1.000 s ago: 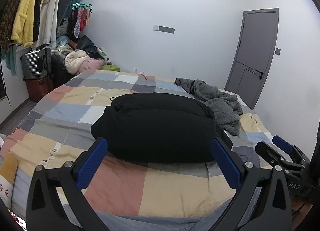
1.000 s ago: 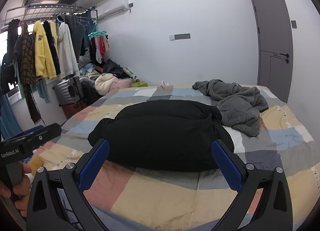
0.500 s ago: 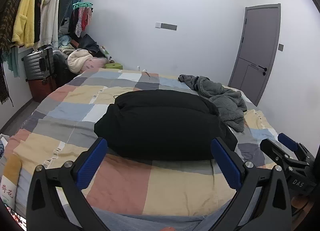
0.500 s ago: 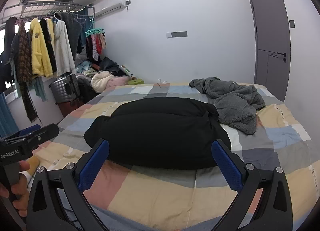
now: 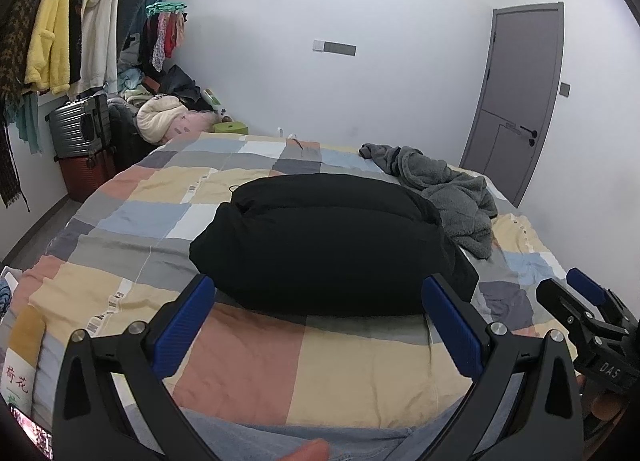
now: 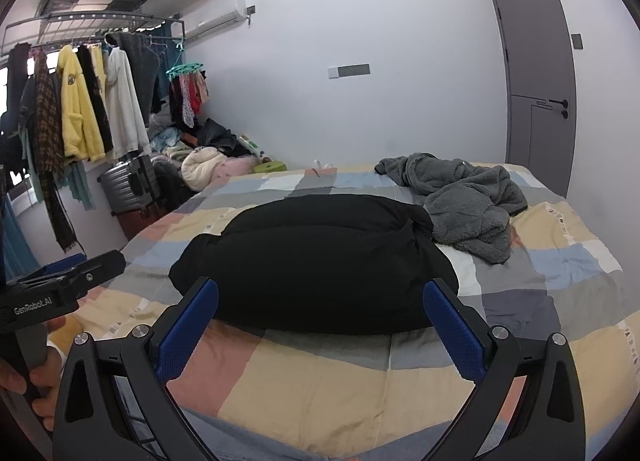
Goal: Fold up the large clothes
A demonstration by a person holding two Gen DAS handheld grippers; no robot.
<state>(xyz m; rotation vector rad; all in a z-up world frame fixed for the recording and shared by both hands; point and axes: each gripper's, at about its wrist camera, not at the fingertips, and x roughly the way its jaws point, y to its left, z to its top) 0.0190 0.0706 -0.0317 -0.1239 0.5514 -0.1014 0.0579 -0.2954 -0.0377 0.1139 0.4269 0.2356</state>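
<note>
A folded black garment (image 5: 328,241) lies as a thick bundle in the middle of the patchwork bed (image 5: 248,361); it also shows in the right wrist view (image 6: 316,265). A crumpled grey fleece garment (image 5: 452,189) lies behind it to the right, also seen in the right wrist view (image 6: 468,201). My left gripper (image 5: 320,325) is open and empty, held back from the bundle over the bed's near edge. My right gripper (image 6: 320,325) is open and empty, likewise short of the bundle. Each gripper shows at the edge of the other's view.
A clothes rack with hanging coats (image 6: 80,109), suitcases (image 5: 80,129) and a pile of laundry (image 5: 168,117) stand left of the bed. A grey door (image 5: 516,101) is at the right. White walls stand behind the bed.
Both grippers have drawn back and risen a little from the black bundle. The garments have not moved.
</note>
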